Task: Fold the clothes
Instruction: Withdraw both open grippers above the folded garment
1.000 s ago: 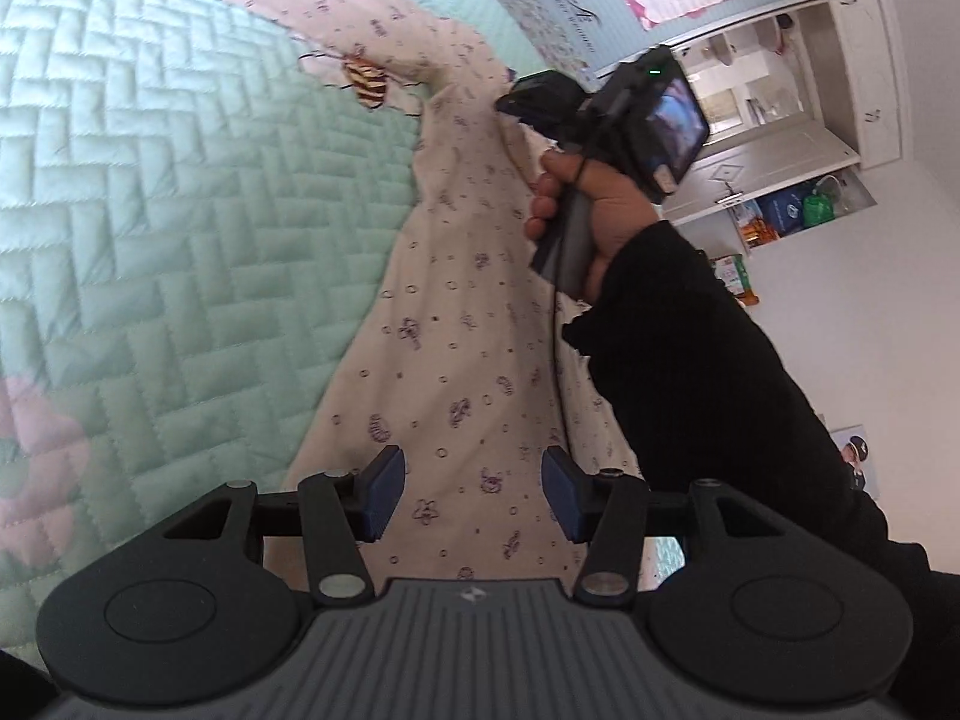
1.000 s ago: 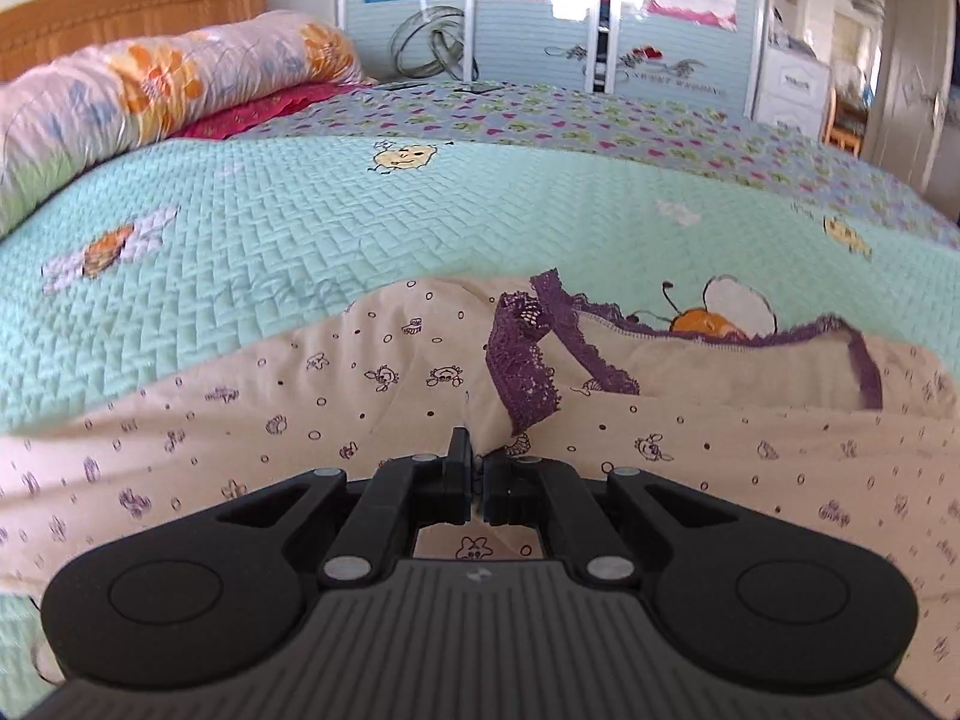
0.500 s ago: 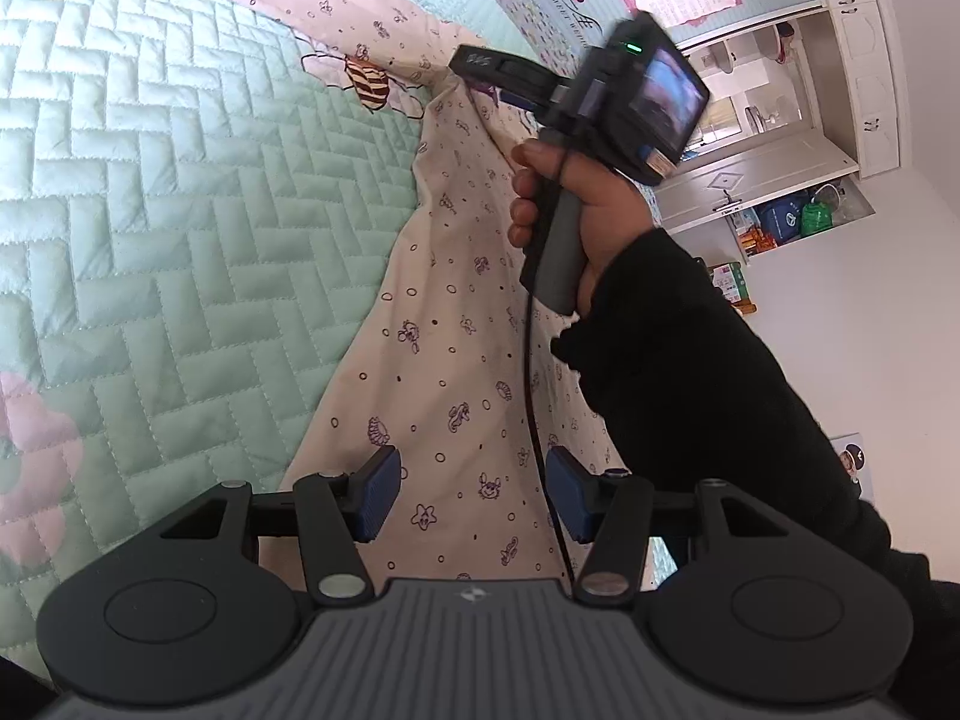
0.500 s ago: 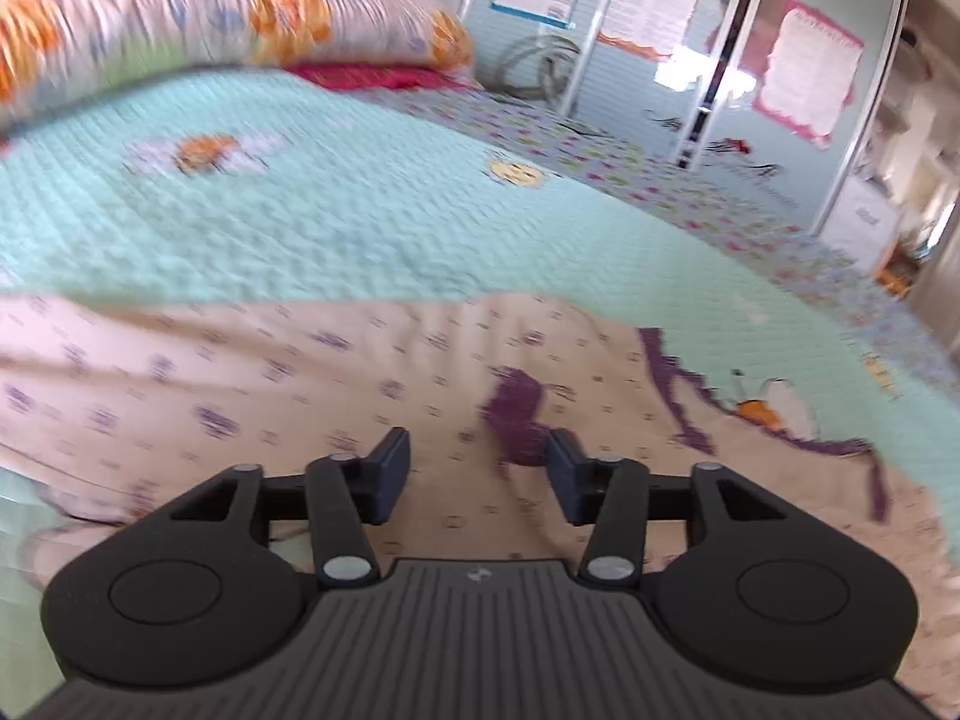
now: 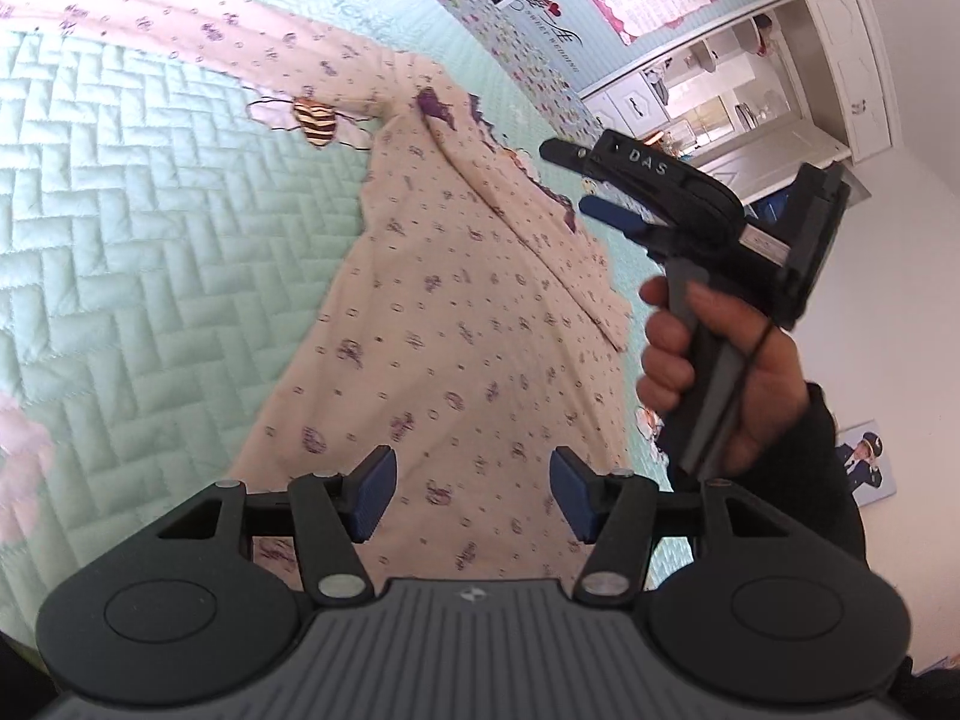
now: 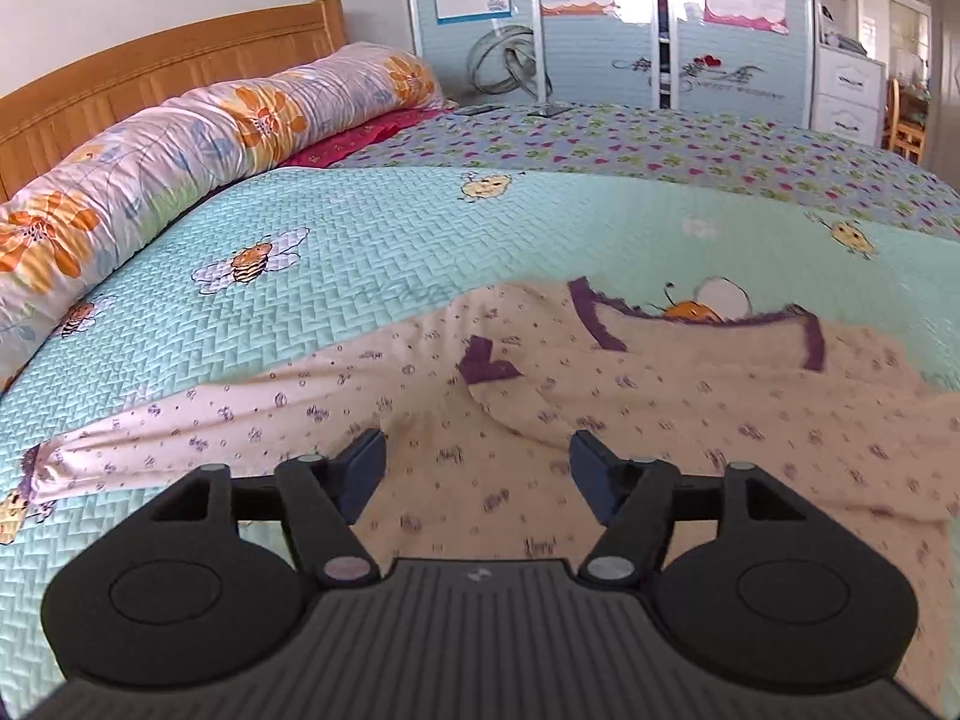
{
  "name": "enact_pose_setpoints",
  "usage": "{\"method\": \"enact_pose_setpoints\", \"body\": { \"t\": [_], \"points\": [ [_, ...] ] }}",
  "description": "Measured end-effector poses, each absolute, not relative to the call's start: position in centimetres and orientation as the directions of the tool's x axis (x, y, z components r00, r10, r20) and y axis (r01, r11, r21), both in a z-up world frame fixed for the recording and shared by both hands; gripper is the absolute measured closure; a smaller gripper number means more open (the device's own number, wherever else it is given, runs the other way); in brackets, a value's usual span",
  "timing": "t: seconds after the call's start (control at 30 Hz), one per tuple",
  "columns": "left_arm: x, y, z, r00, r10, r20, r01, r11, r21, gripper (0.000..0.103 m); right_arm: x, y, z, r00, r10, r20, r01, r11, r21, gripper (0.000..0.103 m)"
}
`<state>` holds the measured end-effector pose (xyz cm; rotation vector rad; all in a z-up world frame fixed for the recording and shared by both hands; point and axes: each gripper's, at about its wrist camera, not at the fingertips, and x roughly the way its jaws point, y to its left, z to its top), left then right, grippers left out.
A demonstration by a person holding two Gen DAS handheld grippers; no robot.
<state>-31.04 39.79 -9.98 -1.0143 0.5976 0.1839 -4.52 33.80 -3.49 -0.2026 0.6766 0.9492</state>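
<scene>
Since a second ago the right gripper (image 6: 477, 468) has let go of the garment (image 5: 444, 324) and lifted clear of it; its jaws, then pinched on the cloth below the purple lace neckline (image 6: 606, 324), now stand wide apart with nothing between them; the left gripper (image 5: 471, 492) has kept its jaws spread, hovering above the garment's lower part and gripping nothing; the cream, purple-printed garment lies spread on the quilted green bedspread (image 5: 150, 252), one sleeve (image 6: 180, 426) stretched out from the body; seen from the left wrist, the right gripper (image 5: 600, 180) hangs in the air off the garment's edge, held by the person's hand (image 5: 714, 372); a floral bolster (image 6: 180, 138) lies along the wooden headboard (image 6: 150, 72), well away from the garment.
</scene>
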Motion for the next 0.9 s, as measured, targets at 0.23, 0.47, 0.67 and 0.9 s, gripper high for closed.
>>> {"method": "enact_pose_setpoints", "body": {
  "t": [0.23, 0.47, 0.67, 0.9],
  "points": [
    [-30.9, 37.3, -7.9, 0.825, -0.119, -0.552, -0.396, 0.576, -0.715, 0.042, -6.0, 30.6, -2.6, 0.421, 0.66, -0.622, -0.79, 0.604, 0.106, 0.034],
    [-31.2, 35.6, -6.4, 0.822, -0.101, -0.561, -0.397, 0.605, -0.69, 0.041, -6.8, 28.5, -2.5, 0.424, 0.645, -0.635, -0.778, 0.619, 0.109, 0.034],
    [-31.2, 34.6, -5.6, 0.819, -0.089, -0.567, -0.397, 0.627, -0.671, 0.04, -7.7, 26.8, -2.8, 0.421, 0.638, -0.645, -0.785, 0.612, 0.094, 0.033],
    [-30.1, 33.6, -7.6, 0.763, -0.065, -0.643, -0.438, 0.681, -0.587, 0.039, -9.1, 20.2, -9.3, 0.394, 0.547, -0.738, -0.764, 0.642, 0.068, 0.031]
  ]
}}
